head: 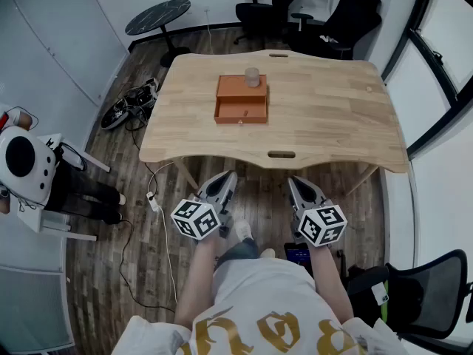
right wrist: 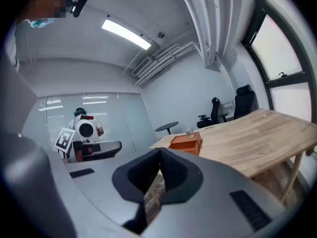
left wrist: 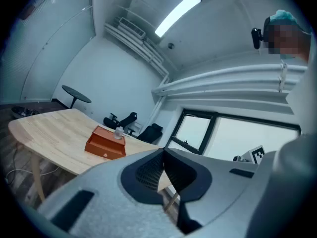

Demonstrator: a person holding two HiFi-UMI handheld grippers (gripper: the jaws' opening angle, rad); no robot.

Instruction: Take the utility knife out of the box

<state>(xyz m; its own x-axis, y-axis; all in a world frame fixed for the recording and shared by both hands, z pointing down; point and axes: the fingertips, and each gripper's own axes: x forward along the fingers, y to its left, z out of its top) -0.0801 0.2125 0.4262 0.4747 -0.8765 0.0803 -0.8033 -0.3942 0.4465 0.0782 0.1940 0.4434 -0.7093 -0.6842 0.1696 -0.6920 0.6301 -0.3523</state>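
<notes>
An orange box (head: 242,100) with a front drawer lies in the middle of the wooden table (head: 325,117); it also shows in the left gripper view (left wrist: 105,144) and the right gripper view (right wrist: 185,143). A small clear jar (head: 253,77) stands on its lid. The drawer looks closed and no utility knife is visible. My left gripper (head: 224,177) and right gripper (head: 295,182) hover side by side in front of the table's near edge, over the floor, well short of the box. In both gripper views the jaws meet, left (left wrist: 163,155) and right (right wrist: 160,152), with nothing between them.
Black office chairs (head: 273,6) and a round dark side table (head: 157,17) stand beyond the table. Cables (head: 129,109) lie on the floor at its left, near a white machine (head: 26,161). Another chair (head: 421,294) is at my right.
</notes>
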